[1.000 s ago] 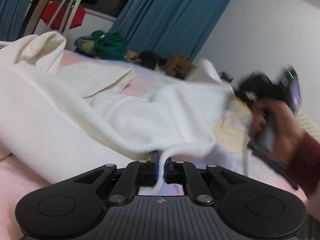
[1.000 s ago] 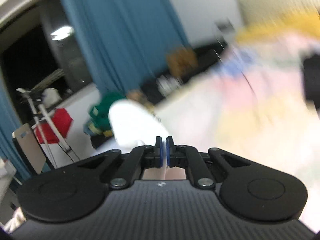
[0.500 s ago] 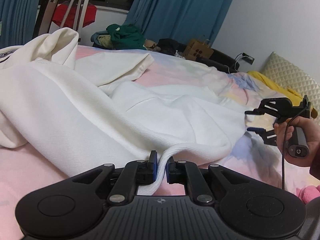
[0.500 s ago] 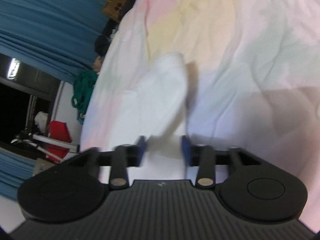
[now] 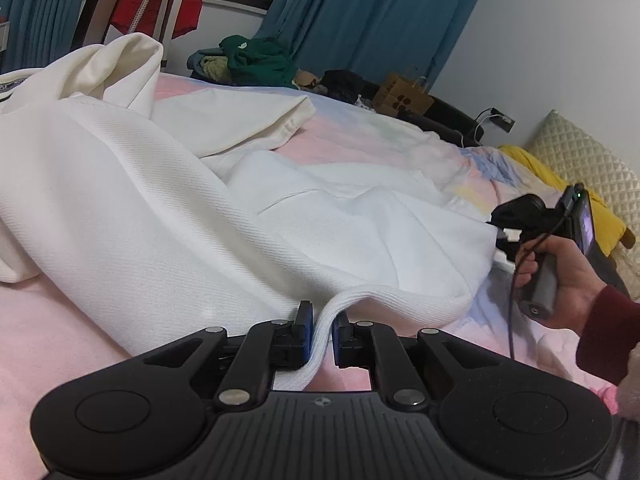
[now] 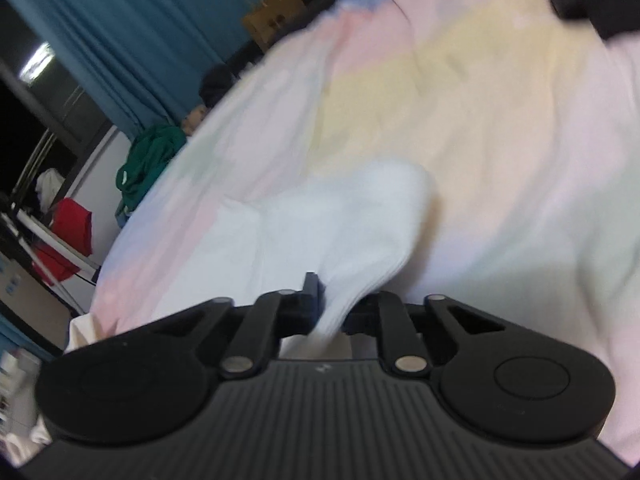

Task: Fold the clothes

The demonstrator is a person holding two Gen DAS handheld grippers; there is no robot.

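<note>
White top (image 5: 168, 216): sprawled on pink bed (image 5: 52, 320), unfolded.
Left tongs (image 5: 321, 336): clamped on hem.
Right tongs (image 6: 340, 300): jaws apart w/ cloth between, grip unclear.
Tip: pull hem taut, keep low.

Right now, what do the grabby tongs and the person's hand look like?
The left tongs are matte black, with a ribbed body, two round discs, silver rivets, linkage arms and blue pads on the fingers. The right tongs look the same. The right hand is bare, with a dark red sleeve, a thin black cable and a small green light.
</note>
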